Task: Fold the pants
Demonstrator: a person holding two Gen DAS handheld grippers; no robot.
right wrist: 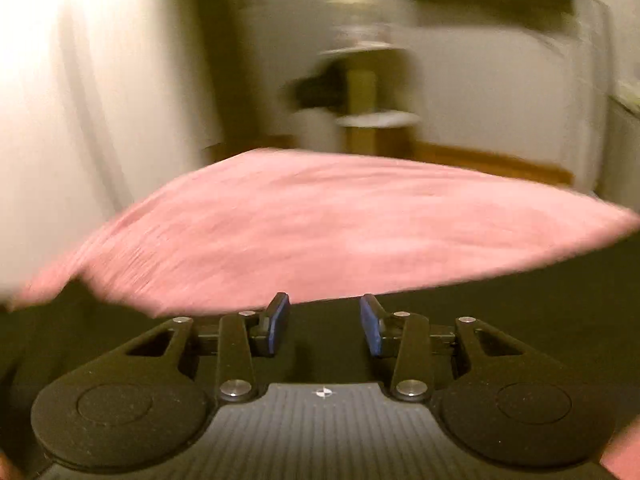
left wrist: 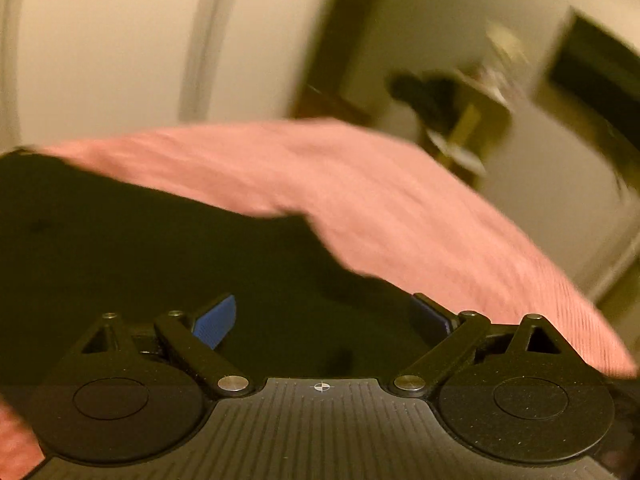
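Note:
Dark pants (left wrist: 140, 264) lie spread on a pink bed cover (left wrist: 380, 200). In the left wrist view they fill the left and lower middle, right under my left gripper (left wrist: 324, 320), which is open wide and holds nothing. In the right wrist view the dark pants (right wrist: 500, 320) cover the lower part of the pink cover (right wrist: 320, 232). My right gripper (right wrist: 325, 322) is open with a narrower gap, just above the cloth's far edge, and holds nothing. Both views are motion-blurred.
A white wall (left wrist: 120, 48) stands behind the bed. A small stand with shelves (right wrist: 368, 92) and a dark object (right wrist: 316, 88) are beyond the bed's far edge. A dark screen or frame (left wrist: 592, 72) hangs at the right.

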